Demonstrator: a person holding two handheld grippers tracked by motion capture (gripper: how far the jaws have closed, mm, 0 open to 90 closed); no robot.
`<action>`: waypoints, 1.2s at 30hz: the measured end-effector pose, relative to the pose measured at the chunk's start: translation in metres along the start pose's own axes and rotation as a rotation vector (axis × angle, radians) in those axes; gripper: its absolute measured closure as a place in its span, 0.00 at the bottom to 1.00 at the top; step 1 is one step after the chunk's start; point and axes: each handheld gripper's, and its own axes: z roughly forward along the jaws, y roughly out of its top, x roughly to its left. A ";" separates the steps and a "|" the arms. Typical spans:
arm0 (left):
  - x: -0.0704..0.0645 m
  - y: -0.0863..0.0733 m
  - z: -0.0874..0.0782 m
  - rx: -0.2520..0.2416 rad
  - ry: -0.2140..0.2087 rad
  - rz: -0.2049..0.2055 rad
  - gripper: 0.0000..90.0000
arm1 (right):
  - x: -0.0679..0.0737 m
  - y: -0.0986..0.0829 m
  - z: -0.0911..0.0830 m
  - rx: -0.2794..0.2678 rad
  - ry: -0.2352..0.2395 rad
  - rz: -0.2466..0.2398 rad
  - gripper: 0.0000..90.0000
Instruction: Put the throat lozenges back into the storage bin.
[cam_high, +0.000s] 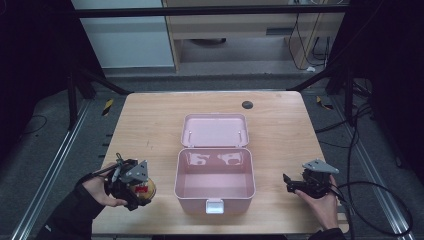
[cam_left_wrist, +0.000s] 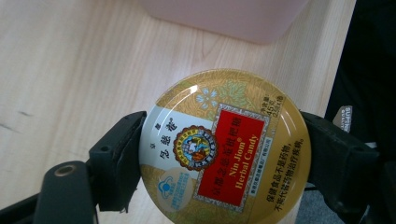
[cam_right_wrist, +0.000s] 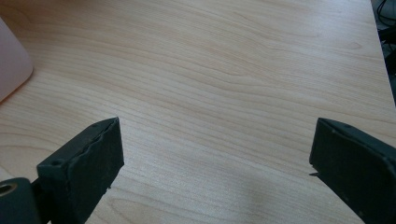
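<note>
The tin (cam_left_wrist: 224, 151) is round and gold with a red label, and it sits between the two black jaws of the left gripper (cam_left_wrist: 223, 156), which pinch it on both sides. Its bottom edge is cut off in the left gripper view. In the high view the tin (cam_high: 146, 188) peeks out as a bit of gold and red, mostly hidden under the gripper, near the front left of the table (cam_high: 150, 125). I cannot tell if the tin rests on the wood or is lifted off it. Just beside it, toward the middle, is a pink box (cam_high: 215, 182) with its lid (cam_high: 215, 130) laid open behind it. The words on the tin are too small to read from up high. The right gripper (cam_right_wrist: 215, 154) has its jaws spread wide with bare wood between them. It sits in a hand (cam_high: 320, 200) at the front right, well apart from the box.
</note>
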 end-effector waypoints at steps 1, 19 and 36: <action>0.000 0.000 0.000 0.000 0.000 0.000 0.22 | 0.000 0.000 0.000 0.000 0.000 0.000 0.04; 0.007 0.044 -0.034 -0.025 0.001 0.039 0.22 | 0.000 0.000 0.000 0.000 0.002 0.000 0.04; 0.011 0.084 -0.035 -0.027 -0.016 0.091 0.22 | 0.000 0.000 0.001 0.000 0.002 -0.004 0.04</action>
